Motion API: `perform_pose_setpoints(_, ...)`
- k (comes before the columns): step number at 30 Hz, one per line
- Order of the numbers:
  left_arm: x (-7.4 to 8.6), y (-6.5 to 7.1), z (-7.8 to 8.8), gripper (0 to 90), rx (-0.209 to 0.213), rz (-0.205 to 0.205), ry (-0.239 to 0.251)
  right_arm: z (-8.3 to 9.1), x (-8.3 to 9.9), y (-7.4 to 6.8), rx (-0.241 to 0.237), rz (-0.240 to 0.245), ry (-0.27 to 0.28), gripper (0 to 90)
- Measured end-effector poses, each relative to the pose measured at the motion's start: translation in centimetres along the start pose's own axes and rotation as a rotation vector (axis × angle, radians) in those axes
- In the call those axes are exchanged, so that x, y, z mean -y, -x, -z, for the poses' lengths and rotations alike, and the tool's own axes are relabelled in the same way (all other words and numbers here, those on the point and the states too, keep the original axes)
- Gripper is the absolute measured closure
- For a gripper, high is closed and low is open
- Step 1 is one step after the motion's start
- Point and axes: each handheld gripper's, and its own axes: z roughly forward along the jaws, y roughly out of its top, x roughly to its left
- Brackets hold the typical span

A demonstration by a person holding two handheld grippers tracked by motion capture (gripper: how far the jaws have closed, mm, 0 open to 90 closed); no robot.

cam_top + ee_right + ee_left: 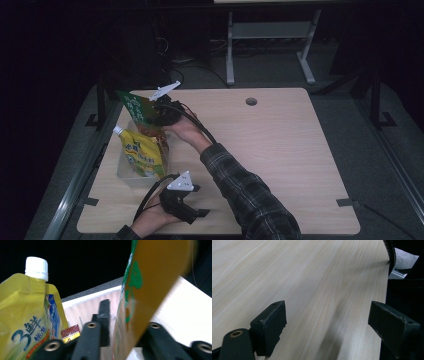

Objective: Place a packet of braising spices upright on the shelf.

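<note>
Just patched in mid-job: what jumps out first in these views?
The yellow spouted pouch with a white cap stands in the clear bin at the table's left edge. Just behind it, the right claw has the green-and-orange bag between its jaws. The left claw rests open near the front edge.

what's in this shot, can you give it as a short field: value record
surface: wooden table
container: clear bin near the table's left edge
in bin: yellow spouted pouch with a white cap, standing
right gripper: at the bin, green and orange packet between its jaws; pads look eased off it
left gripper: jaws wide apart, nothing between them, low over bare table at the near edge
other: a small red packet low in the bin
</note>
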Motion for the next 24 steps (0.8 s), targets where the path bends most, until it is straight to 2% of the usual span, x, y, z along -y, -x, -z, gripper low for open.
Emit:
perform_pose_setpoints(4,0.0,0.0,0.0,14.6,0.000,-0.001,-0.001,0.2,0.1,0.0,0.030,-0.007,-0.005,54.3)
perform_pose_setpoints(8,0.0,-0.1,-0.1,14.6,-0.001,-0.009,-0.005,1.0,0.3,0.4,0.046,-0.028,0.006,46.3)
perform_pose_setpoints(10,-0.1,0.0,-0.2,14.6,0.001,-0.002,-0.003,1.7,0.5,0.7,0.053,-0.041,0.011,44.1)
perform_pose_setpoints(15,-0.3,0.1,-0.4,14.6,-0.006,-0.014,-0.007,4.0,1.7,1.2,0.059,-0.037,-0.001,40.2)
perform_pose_setpoints(18,-0.4,0.2,-0.4,14.6,-0.006,-0.009,0.008,5.5,2.7,1.4,0.065,-0.046,0.005,38.6)
perform_pose_setpoints(24,-0.3,-0.1,-0.1,14.6,-0.017,-0.018,0.004,8.4,5.4,1.6,0.077,-0.066,0.014,36.4)
